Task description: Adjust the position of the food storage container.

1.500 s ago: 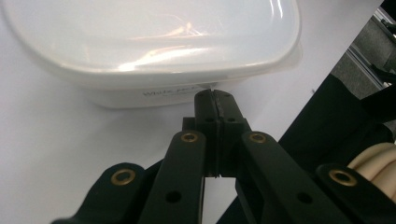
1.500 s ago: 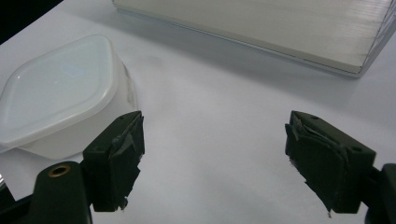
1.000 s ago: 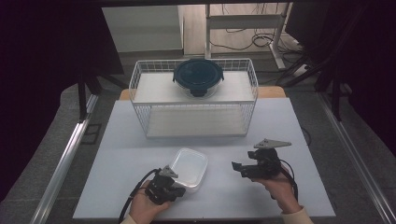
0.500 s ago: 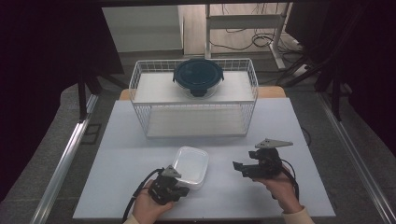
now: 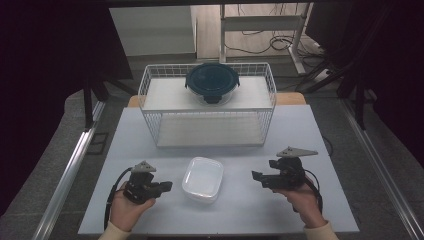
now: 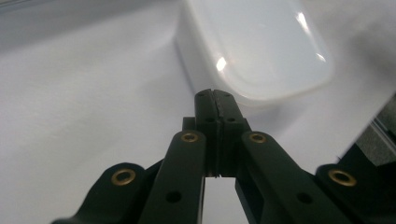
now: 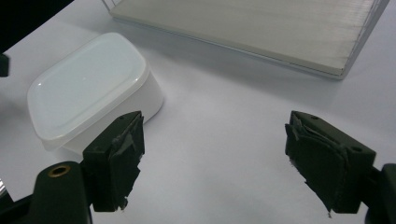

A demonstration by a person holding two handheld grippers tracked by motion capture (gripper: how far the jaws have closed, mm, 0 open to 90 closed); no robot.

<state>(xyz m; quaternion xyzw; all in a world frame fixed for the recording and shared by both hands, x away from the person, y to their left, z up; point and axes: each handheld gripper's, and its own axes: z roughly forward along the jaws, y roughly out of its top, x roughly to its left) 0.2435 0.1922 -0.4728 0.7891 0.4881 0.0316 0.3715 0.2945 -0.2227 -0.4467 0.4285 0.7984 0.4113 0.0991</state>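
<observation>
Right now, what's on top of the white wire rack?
A round dark container with a clip lid sits on the wire rack. Its lid hides whatever is inside.

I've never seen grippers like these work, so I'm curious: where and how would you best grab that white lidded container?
Probably across the narrow width of the white lidded container, just under the overhanging lid rim. It lies flat on the table, its long sides bare. The right gripper stands open beside it and could come in from the right, level with the table. The left gripper is shut.
</observation>
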